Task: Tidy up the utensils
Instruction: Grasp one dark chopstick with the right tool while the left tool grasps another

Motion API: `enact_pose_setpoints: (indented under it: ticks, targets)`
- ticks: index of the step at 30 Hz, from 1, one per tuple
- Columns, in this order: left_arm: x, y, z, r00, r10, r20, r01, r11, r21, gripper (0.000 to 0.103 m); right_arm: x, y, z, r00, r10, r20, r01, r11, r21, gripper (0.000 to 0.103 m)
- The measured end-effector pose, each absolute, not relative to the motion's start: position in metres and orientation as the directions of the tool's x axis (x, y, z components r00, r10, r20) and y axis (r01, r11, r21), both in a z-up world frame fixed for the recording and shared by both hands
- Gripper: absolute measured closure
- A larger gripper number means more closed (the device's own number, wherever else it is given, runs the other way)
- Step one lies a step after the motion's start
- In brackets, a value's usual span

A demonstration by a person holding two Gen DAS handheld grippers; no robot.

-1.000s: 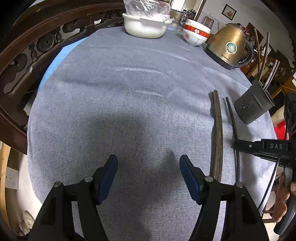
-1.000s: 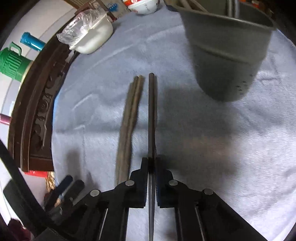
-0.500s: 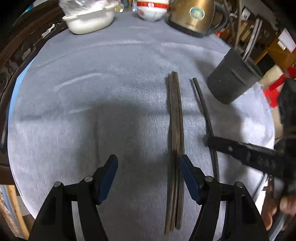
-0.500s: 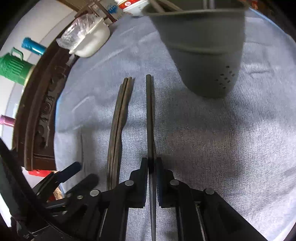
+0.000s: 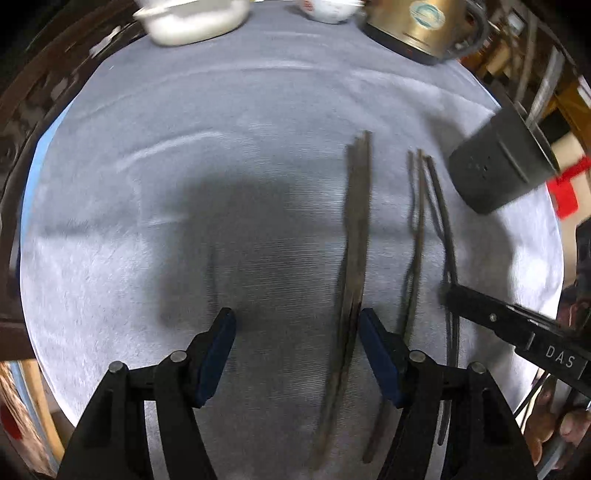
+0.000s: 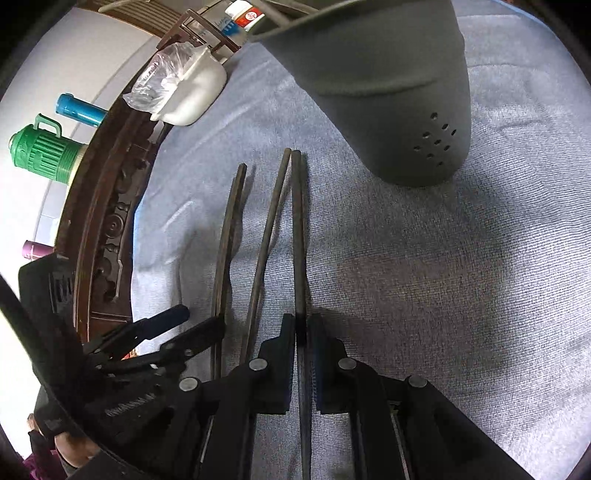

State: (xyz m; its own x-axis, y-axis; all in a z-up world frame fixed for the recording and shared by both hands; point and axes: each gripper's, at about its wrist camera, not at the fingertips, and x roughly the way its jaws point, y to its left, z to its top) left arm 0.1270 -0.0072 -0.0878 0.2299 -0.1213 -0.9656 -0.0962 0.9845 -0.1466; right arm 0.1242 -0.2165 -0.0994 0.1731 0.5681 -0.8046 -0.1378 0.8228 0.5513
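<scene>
A pair of brown chopsticks (image 5: 355, 236) (image 6: 229, 236) lies on the grey cloth. My left gripper (image 5: 297, 350) (image 6: 195, 321) points down over its near half. Its jaws are closing, and the pair runs between them close to the right pad (image 5: 376, 354), which does not press on it. My right gripper (image 6: 301, 332) (image 5: 448, 295) is shut on a dark chopstick (image 6: 297, 229) (image 5: 441, 214) that points toward the grey perforated utensil holder (image 6: 388, 92) (image 5: 502, 166). A second dark chopstick (image 6: 266, 240) (image 5: 416, 229) lies just left of the held one.
At the far side stand a white dish (image 5: 192, 22) (image 6: 192, 92) with a plastic bag, a red-and-white bowl (image 5: 325, 9) and a gold kettle (image 5: 417, 26). A carved wooden rim (image 6: 107, 221) borders the cloth. A green flask (image 6: 44, 155) stands beyond it.
My left gripper slid right until the brown pair lay between its jaws. The right gripper moved nearer the holder with its chopstick, and a second dark chopstick now shows beside it.
</scene>
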Motion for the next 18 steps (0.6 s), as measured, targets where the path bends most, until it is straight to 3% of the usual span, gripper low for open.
enact_pose_setpoints:
  ticks: [6, 14, 18]
  targets:
    - [0.121, 0.014, -0.083, 0.224, -0.179, -0.958, -0.157, 0.963, -0.217, 0.054, 0.128, -0.209, -0.100, 0.175, 0.565, -0.807, -0.137, 0.825, 0.548, 0.093]
    - [0.127, 0.022, -0.083, 0.233, -0.140, -0.962, -0.151, 0.972, -0.178, 0.052, 0.129, -0.205, -0.099, 0.178, 0.552, -0.814, -0.135, 0.834, 0.536, 0.093]
    - [0.126, 0.028, -0.087, 0.207, -0.139, -0.968, -0.174, 0.969, -0.176, 0.057, 0.128, -0.205, -0.100, 0.180, 0.555, -0.812, -0.133, 0.832, 0.539, 0.093]
